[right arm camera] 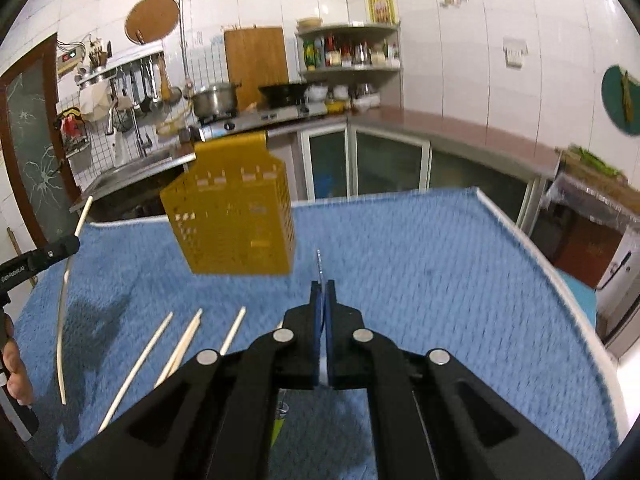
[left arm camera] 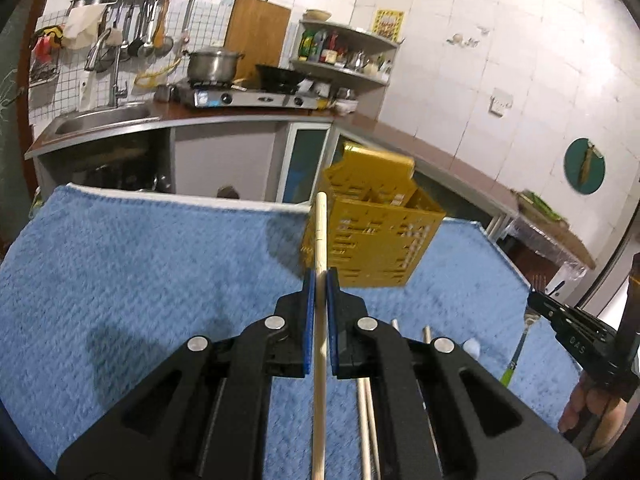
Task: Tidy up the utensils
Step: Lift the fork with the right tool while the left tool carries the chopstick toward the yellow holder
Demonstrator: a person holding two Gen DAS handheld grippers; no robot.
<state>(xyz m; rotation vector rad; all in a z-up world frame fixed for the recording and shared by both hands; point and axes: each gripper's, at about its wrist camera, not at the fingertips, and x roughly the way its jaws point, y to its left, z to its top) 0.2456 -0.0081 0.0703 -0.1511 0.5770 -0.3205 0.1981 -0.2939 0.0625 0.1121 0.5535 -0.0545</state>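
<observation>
Altogether: one yellow caddy (right arm camera: 232, 216), three loose chopsticks (right arm camera: 138, 368), one held.

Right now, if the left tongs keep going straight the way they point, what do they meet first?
Probably the yellow perforated plastic utensil basket. The left tongs are shut on a pale wooden chopstick, whose tip would likely reach it first; depth is unclear.

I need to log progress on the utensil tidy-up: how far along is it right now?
Done: nothing shows inside the yellow holder from these views. In hand: the left tongs are shut on a wooden chopstick, and the right tongs are shut on a fork with a green handle. Left: several chopsticks lie on the blue towel.
</observation>
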